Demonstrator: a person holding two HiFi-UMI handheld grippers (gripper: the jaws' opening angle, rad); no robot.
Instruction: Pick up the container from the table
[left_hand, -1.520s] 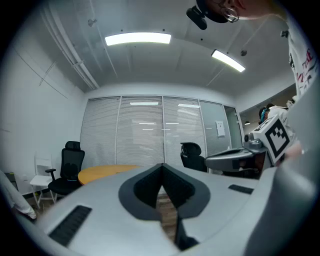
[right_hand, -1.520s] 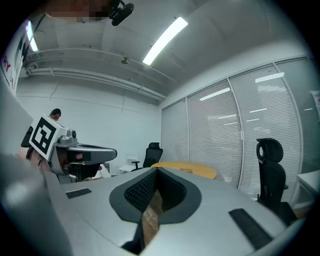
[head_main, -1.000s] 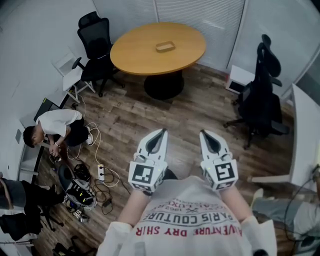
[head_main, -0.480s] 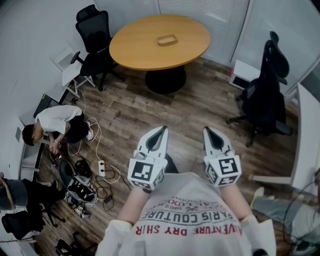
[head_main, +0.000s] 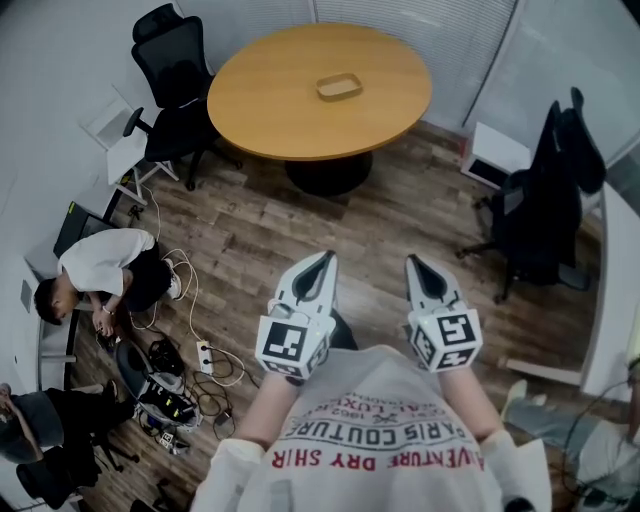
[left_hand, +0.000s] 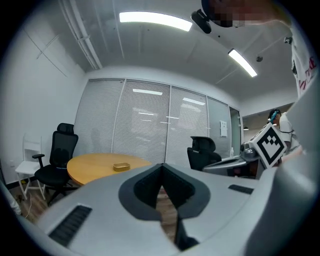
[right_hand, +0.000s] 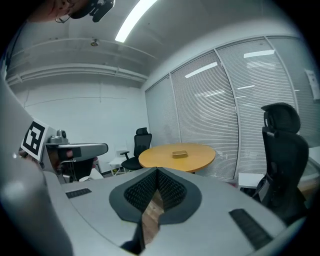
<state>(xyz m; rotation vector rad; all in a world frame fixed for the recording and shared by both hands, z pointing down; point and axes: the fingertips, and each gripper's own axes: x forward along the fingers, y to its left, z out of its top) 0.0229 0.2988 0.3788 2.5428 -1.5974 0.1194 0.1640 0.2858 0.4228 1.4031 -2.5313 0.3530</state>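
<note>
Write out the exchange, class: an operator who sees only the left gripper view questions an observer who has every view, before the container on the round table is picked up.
Operator: I see the container on the table ahead. Is the right hand-held gripper open?
Observer: No. The right gripper view shows the right hand-held gripper with its jaws together and nothing between them.
Operator: Is anyone near my path?
Observer: The head view shows a person crouched on the floor off to the left. They are beside cables and a power strip, away from the line to the table.
</note>
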